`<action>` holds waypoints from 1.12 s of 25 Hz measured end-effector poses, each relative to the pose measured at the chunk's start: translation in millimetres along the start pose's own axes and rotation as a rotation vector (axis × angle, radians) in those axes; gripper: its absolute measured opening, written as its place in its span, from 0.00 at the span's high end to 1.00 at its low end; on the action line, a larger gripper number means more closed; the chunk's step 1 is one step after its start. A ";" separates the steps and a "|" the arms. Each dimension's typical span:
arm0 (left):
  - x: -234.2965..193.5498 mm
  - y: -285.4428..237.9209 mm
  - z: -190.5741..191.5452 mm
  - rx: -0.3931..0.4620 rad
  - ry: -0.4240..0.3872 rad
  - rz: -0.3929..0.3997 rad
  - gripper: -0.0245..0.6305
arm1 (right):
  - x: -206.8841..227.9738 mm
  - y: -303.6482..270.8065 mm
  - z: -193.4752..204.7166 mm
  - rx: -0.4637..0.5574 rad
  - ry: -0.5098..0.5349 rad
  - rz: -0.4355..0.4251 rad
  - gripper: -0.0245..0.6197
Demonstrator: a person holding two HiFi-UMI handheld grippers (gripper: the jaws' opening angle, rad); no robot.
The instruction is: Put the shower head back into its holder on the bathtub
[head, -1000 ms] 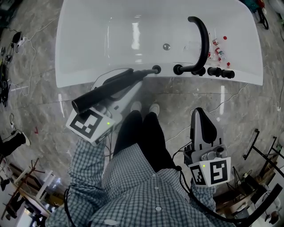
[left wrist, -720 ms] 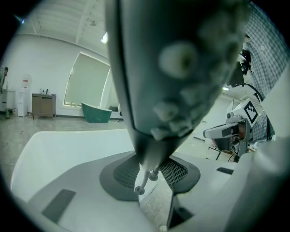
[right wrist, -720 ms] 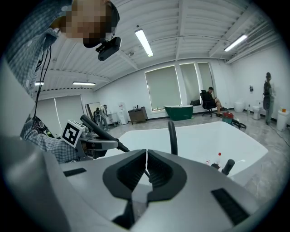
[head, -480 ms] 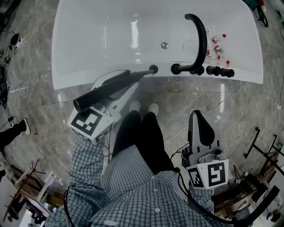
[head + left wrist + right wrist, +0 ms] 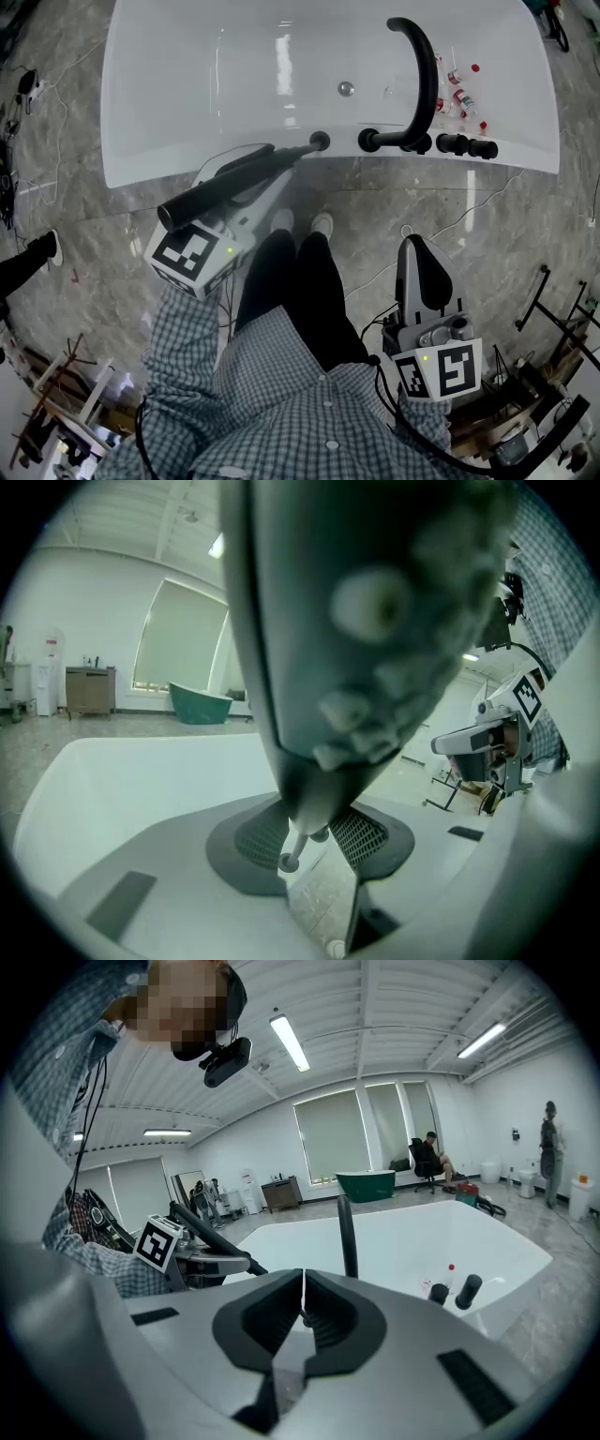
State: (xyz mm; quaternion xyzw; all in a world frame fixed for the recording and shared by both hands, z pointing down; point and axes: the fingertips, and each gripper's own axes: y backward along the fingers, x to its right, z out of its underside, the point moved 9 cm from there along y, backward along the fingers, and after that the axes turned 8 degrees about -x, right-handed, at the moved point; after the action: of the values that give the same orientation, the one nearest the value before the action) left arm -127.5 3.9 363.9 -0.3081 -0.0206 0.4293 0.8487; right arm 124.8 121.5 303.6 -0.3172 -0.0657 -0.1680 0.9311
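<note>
While the left tool (image 5: 267, 174) clamps its jaws on the black shower head (image 5: 216, 192), the shower head's narrow end meets the holder (image 5: 321, 142) on the near rim of the white bathtub (image 5: 234, 84), left of the arched black faucet (image 5: 422, 75). The right tool (image 5: 419, 246), jaws together and empty, hangs well apart over the floor (image 5: 525, 216).

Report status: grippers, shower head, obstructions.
Left gripper shut on shower head; right gripper shut, empty. Head's narrow end at holder. Faucet beside holder, apart.
</note>
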 end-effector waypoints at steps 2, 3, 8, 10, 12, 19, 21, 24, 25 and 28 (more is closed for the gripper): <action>-0.6 -3.7 7.5 0.004 0.006 0.000 0.75 | 2.7 -0.1 2.6 -0.005 -0.003 0.002 0.93; -1.2 -7.8 11.5 0.004 0.008 0.000 0.75 | 5.6 -1.4 4.8 -0.008 -0.005 0.003 0.93; -5.9 -37.1 21.9 -0.025 0.016 0.003 0.75 | 25.1 -14.1 17.7 -0.020 -0.015 0.005 0.93; -8.2 -51.1 21.3 -0.048 0.015 0.007 0.75 | 33.7 -20.8 23.9 -0.025 -0.021 0.004 0.93; -10.2 -57.3 27.1 -0.053 0.018 0.005 0.75 | 37.2 -23.3 25.9 -0.026 -0.028 0.003 0.93; -12.6 -69.6 43.7 -0.056 0.035 -0.001 0.75 | 41.4 -27.3 27.2 -0.020 -0.048 -0.007 0.93; -12.3 -72.7 45.0 -0.056 0.043 -0.002 0.75 | 42.3 -27.2 27.9 -0.020 -0.049 -0.006 0.93; -12.3 -76.3 50.3 -0.060 0.045 -0.007 0.75 | 44.3 -27.5 29.6 -0.019 -0.055 -0.005 0.93; -12.2 -77.9 51.9 -0.062 0.042 -0.008 0.75 | 45.2 -27.6 30.4 -0.019 -0.058 -0.004 0.93; -13.0 -83.9 57.1 -0.072 0.035 -0.005 0.75 | 47.8 -29.3 33.3 -0.022 -0.064 -0.003 0.93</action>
State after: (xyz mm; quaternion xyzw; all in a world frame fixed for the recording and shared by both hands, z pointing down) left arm -92.8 -14.0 458.4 -0.3459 -0.0218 0.4207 0.8384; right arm 158.6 107.2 357.6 -0.3323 -0.0942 -0.1601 0.9247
